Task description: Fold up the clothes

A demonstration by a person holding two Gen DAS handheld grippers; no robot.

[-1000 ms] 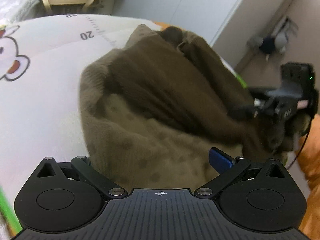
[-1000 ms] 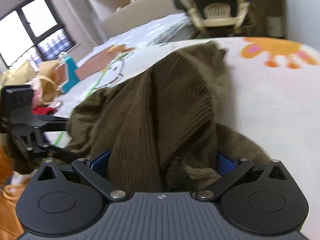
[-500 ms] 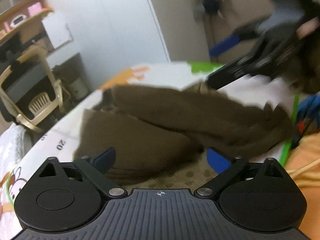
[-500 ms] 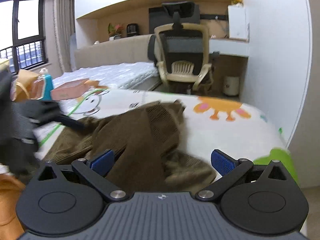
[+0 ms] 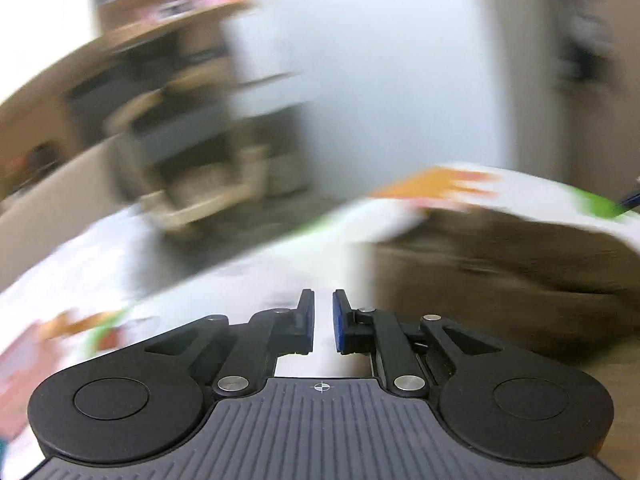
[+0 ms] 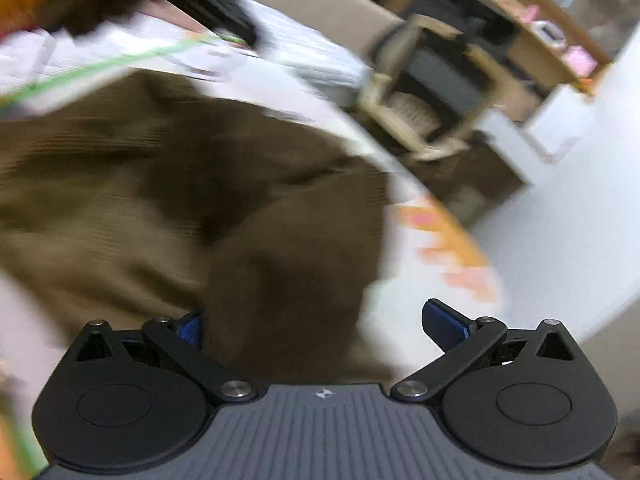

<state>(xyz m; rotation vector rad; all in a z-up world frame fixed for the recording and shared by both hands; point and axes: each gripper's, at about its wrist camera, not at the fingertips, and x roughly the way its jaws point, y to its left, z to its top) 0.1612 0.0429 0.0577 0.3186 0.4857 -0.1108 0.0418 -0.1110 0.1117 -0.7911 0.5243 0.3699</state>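
Though blurred, no legible writing; brown garment (image 6: 192, 184) seemingly rumpled.

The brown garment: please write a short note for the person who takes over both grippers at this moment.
Left gripper: nearly shut, a thin gap, holding nothing; it points beside the brown garment, not at it.
Right gripper: open, with cloth lying between its fingers, not clamped.
The garment lies bunched on the printed bed cover.
Done: hard to judge, since both views are blurred; no neat fold is visible.
Left: probably flatten it and finish the folds.
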